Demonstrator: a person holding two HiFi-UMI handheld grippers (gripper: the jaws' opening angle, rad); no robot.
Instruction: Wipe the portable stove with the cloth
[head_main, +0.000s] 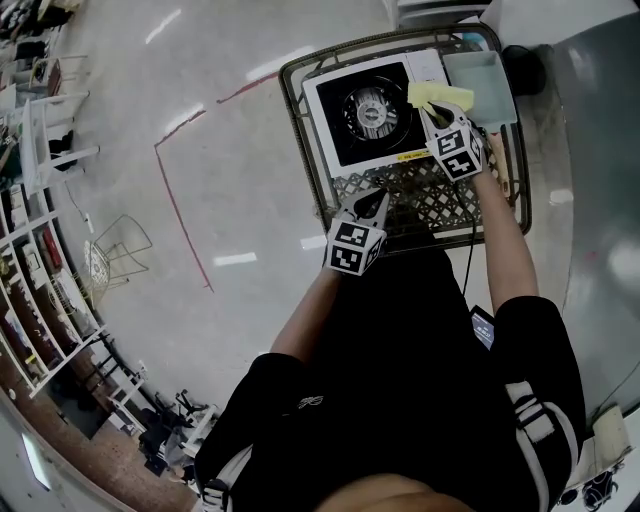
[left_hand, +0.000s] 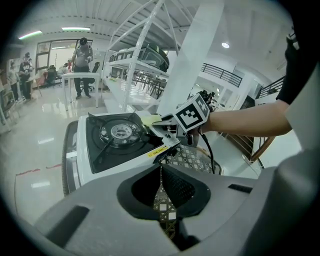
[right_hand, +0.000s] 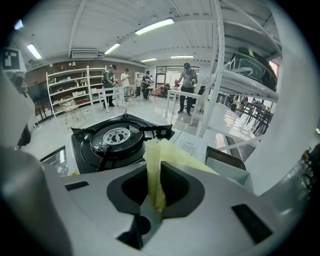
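The portable stove (head_main: 335, 100), white with a black top and round burner, sits in a wire cart (head_main: 300, 130). My right gripper (head_main: 432, 112) hangs over the stove's right edge, shut on a yellow cloth (head_main: 440, 95). The right gripper view has the folded cloth (right_hand: 160, 160) pinched between the jaws (right_hand: 154, 200), with the stove (right_hand: 112, 140) just beyond. My left gripper (head_main: 375, 200) hovers over the cart's lattice floor in front of the stove, jaws shut and nothing held. From the left gripper (left_hand: 161, 172) I see the stove (left_hand: 115, 140) and the right gripper (left_hand: 159, 131).
A grey bin (head_main: 480, 85) sits in the cart to the right of the stove. Red tape lines (head_main: 175, 190) mark the floor on the left, near wire shelving (head_main: 40, 250). People (right_hand: 187, 87) stand at tables far off. A white rack post (right_hand: 217, 75) rises behind the cart.
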